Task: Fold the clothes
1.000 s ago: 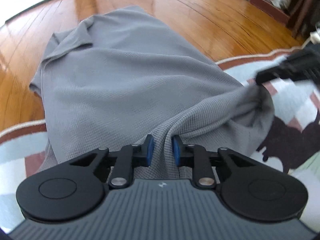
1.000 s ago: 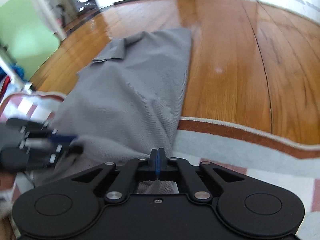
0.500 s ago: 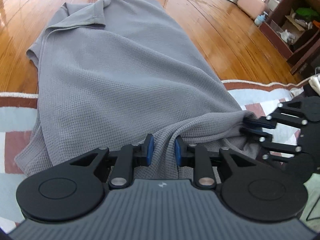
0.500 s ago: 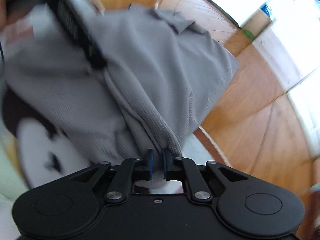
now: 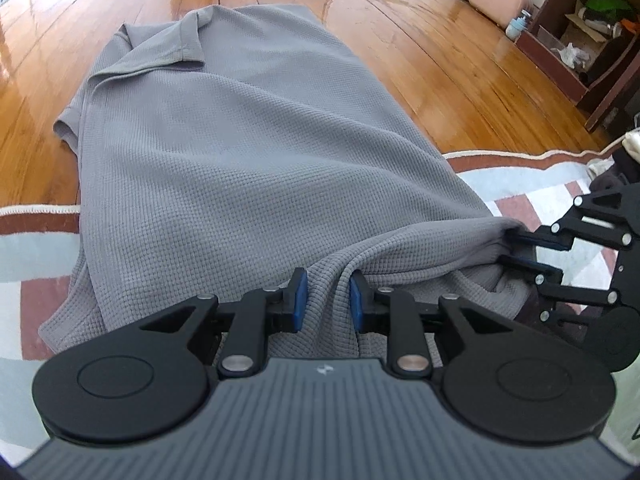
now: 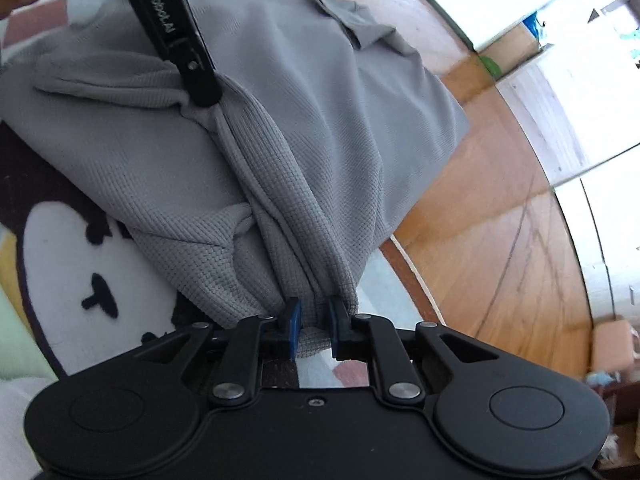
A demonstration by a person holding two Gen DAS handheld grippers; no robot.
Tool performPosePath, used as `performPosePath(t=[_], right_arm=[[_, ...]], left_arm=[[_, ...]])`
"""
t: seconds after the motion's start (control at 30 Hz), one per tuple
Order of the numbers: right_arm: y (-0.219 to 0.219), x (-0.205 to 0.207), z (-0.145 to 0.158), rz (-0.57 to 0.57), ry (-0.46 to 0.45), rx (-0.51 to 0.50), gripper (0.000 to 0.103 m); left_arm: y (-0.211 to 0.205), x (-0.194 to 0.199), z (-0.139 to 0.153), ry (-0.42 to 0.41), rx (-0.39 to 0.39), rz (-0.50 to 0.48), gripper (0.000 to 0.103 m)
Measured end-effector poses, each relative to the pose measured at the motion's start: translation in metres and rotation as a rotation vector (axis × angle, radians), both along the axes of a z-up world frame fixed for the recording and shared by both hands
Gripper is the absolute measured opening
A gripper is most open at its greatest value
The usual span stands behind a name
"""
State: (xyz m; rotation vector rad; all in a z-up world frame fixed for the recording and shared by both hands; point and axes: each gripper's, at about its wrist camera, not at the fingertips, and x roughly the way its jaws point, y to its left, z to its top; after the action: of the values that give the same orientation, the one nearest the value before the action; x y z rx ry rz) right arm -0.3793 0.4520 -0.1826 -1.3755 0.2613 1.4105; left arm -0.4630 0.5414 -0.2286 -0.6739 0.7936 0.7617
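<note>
On the rug [image 5: 24,248], both grippers angled down, fingers pinching shirt [image 5: 240,152] hem, right gripper [image 6: 313,322] opening.

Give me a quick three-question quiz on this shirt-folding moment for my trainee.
1. True or false: the grey shirt lies wholly on the rug.
2. Which part of the shirt lies farthest from the left gripper? A) the collar B) the hem C) a pocket
3. Fill in: bunched shirt cloth sits between the jaws of the right gripper, and beyond the rug the floor is made of ____.

Key
1. False: its far half, with the collar, lies on the wooden floor.
2. A
3. wood
</note>
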Motion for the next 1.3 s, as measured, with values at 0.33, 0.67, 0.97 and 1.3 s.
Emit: performPosePath(t=[0.33, 0.67, 0.97, 1.3], right_arm=[[0.022, 0.041, 0.009, -0.122, 0.314, 0.034, 0.027], [0.027, 0.088, 0.013, -0.266, 0.638, 0.044, 0.010], [0.021, 0.041, 0.002, -0.051, 0.292, 0.061, 0.014], [0.039, 0.029, -0.006, -0.008, 0.199, 0.106, 0.003]], left_arm=[[0.000, -0.001, -0.002, -0.010, 0.001, 0.006, 0.023], [0.009, -0.009, -0.002, -0.041, -0.073, 0.053, 0.023], [0.008, -0.011, -0.003, -0.049, -0.077, 0.046, 0.023], [0.004, -0.006, -0.002, -0.035, -0.063, 0.044, 0.023]])
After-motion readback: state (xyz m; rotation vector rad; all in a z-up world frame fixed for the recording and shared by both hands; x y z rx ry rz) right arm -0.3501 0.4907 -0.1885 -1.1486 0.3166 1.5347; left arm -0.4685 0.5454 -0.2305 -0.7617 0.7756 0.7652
